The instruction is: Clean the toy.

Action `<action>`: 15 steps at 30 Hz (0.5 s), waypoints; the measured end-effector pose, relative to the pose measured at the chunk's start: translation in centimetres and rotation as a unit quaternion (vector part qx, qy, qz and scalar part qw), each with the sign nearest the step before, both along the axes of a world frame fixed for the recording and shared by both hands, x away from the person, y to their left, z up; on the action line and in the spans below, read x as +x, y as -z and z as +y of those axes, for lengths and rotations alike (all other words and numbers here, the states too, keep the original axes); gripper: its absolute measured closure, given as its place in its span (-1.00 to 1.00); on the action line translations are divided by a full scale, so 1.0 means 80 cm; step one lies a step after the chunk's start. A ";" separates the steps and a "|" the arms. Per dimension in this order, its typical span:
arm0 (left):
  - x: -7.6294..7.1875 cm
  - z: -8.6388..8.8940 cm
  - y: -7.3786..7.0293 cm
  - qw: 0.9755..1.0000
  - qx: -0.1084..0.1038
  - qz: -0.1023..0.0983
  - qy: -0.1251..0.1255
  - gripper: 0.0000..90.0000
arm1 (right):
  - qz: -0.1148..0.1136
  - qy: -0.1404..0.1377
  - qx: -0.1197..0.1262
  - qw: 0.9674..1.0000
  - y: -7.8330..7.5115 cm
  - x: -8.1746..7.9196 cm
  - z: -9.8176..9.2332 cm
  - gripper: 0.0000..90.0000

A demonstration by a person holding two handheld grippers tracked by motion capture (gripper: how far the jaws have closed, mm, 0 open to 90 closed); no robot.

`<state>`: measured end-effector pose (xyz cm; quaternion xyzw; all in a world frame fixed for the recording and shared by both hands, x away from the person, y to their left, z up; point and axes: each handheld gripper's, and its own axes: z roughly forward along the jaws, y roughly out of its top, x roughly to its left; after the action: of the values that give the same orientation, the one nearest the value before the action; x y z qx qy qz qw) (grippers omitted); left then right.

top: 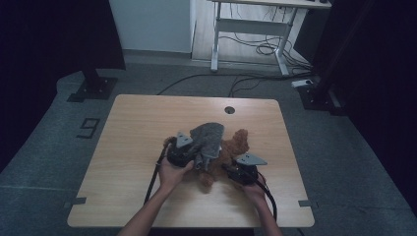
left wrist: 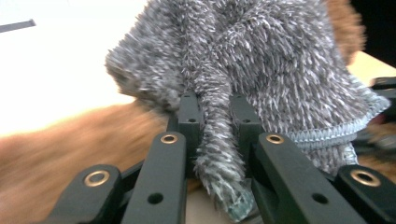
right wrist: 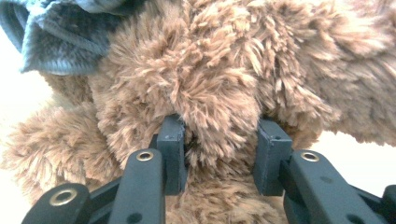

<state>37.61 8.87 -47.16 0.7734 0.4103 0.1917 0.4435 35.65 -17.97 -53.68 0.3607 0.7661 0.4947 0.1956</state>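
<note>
A brown plush teddy bear lies at the middle of the wooden table. A grey fuzzy knitted garment with a pale blue ribbed hem is draped over the bear. My left gripper is shut on a fold of the grey garment, and the fold hangs down between its fingers. The bear's fur is blurred behind it. My right gripper is shut on a thick tuft or limb of the bear. The grey garment's hem shows at the upper left of the right gripper view.
A round cable hole sits near the table's far edge. Beyond the table stands a white-legged desk with loose cables on the floor. Black stand bases flank the far corners. Bare tabletop lies to the left and in front.
</note>
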 end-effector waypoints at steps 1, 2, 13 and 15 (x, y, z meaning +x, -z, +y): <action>-0.001 0.020 0.002 1.000 -0.019 -0.001 -0.007 0.73 | -0.001 0.000 0.003 1.000 0.000 0.000 0.000 0.37; -0.001 0.020 0.002 1.000 -0.019 -0.001 -0.007 0.73 | -0.001 0.000 0.003 1.000 0.000 0.000 0.000 0.37; -0.011 0.089 0.005 0.998 -0.052 -0.002 -0.046 0.73 | -0.001 -0.002 0.006 1.000 0.002 0.000 -0.002 0.38; -0.011 0.100 0.007 0.998 -0.047 -0.001 -0.053 0.73 | -0.001 -0.001 0.007 1.000 0.002 0.000 -0.002 0.38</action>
<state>36.72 16.83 -47.73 0.7290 0.4585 0.1962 0.4689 35.67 -18.12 -53.82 0.3607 0.7630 0.5004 0.1931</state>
